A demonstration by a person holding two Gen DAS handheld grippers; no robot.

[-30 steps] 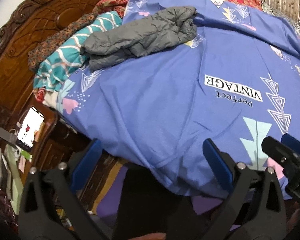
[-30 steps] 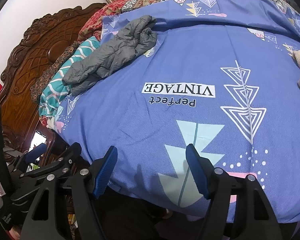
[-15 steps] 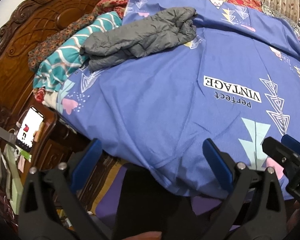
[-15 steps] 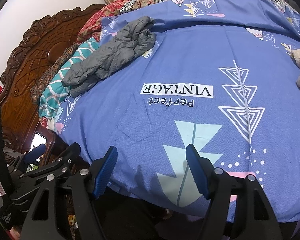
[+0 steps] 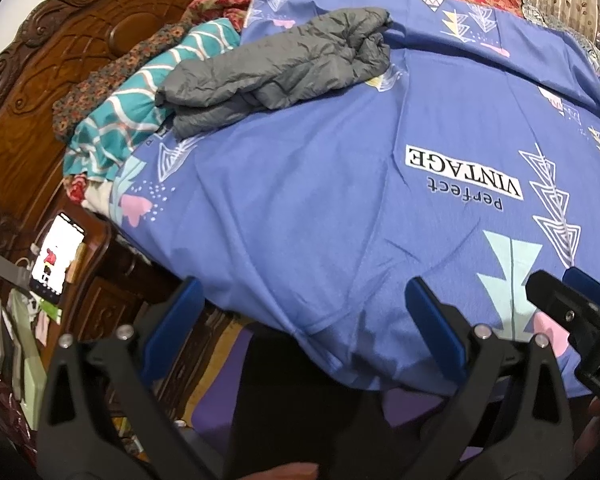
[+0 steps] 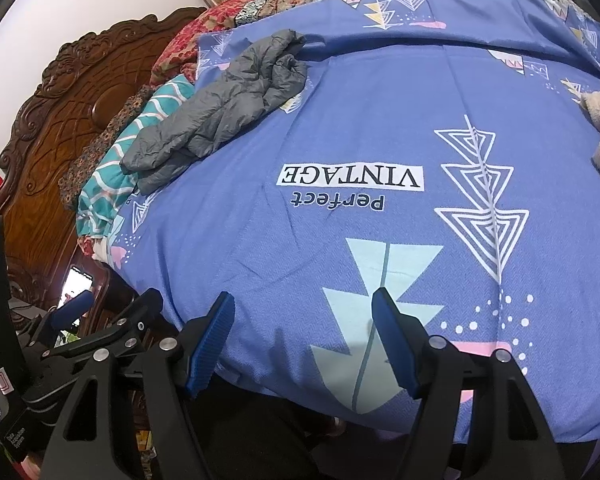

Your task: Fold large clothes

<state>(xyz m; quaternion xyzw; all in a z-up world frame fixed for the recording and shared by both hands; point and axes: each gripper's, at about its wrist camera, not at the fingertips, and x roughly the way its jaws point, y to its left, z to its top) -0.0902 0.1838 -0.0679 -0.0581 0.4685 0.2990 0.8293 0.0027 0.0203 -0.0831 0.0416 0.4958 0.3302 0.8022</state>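
Far across the bed (image 6: 380, 128), up and left of both grippers, a crumpled grey jacket (image 5: 276, 68) lies, long axis slanting leftward. Left gripper (image 5: 304, 312) sits nearer; right gripper (image 6: 304, 340) too hangs released, empty.

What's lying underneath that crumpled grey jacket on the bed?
The grey jacket rests mostly on the blue printed sheet; its left end overlaps a teal patterned pillow. Whatever sheet print or other items lie directly beneath it are covered.

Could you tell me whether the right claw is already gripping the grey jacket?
No, the right claw is open near the bedsheet's front edge, while the grey jacket lies far off.
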